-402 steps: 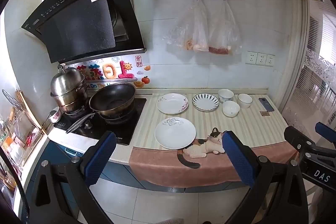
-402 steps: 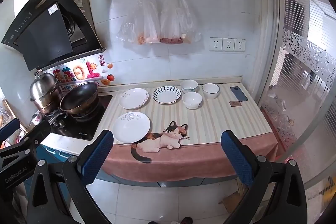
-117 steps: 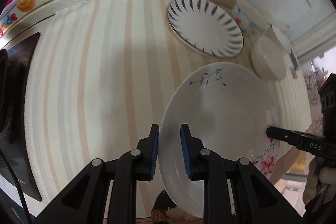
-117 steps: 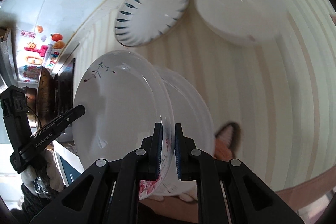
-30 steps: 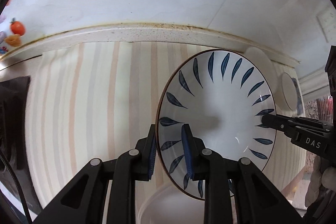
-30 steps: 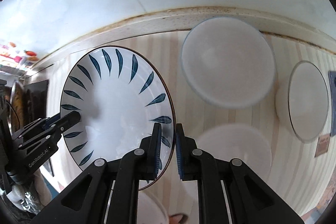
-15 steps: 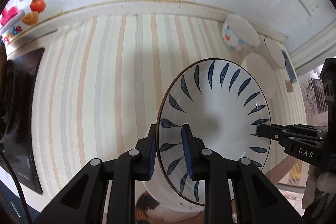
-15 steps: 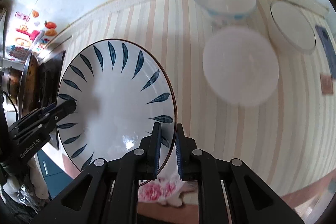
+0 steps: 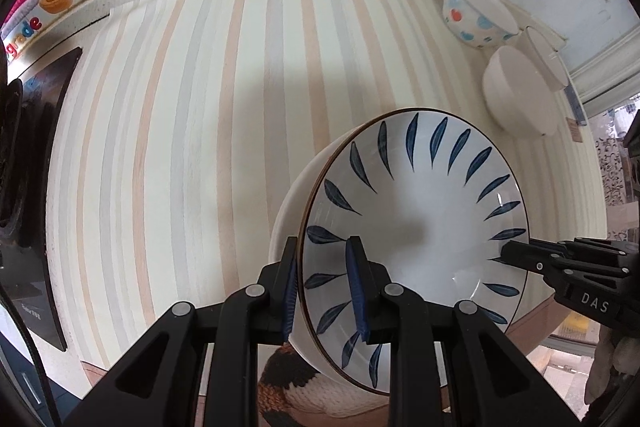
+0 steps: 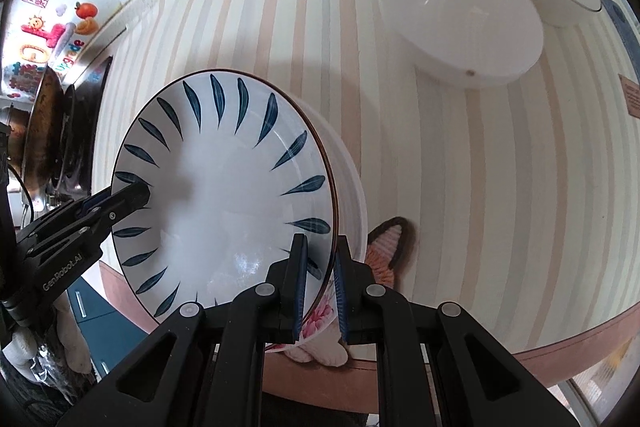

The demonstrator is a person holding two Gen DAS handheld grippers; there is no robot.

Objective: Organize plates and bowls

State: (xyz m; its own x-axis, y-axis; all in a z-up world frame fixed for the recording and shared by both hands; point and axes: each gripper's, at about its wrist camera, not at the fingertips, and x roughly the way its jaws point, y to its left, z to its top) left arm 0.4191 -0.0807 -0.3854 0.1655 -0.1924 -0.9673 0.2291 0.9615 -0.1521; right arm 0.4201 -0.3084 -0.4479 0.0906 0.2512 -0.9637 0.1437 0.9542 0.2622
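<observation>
Blue-leafed plate, clamped at opposite rims by left hand-held gripper and right hand-held gripper: lower level, centred over white plate stack, before releasing.

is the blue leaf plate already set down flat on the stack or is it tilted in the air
Tilted, not down: the blue leaf plate hangs above the white plates, gripped at opposite rims by left tool and right tool.

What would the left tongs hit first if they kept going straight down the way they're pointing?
Probably the white plate stack under the blue-leaf plate that the left tongs grip; depth is unclear, so the striped counter beside it is possible.
</observation>
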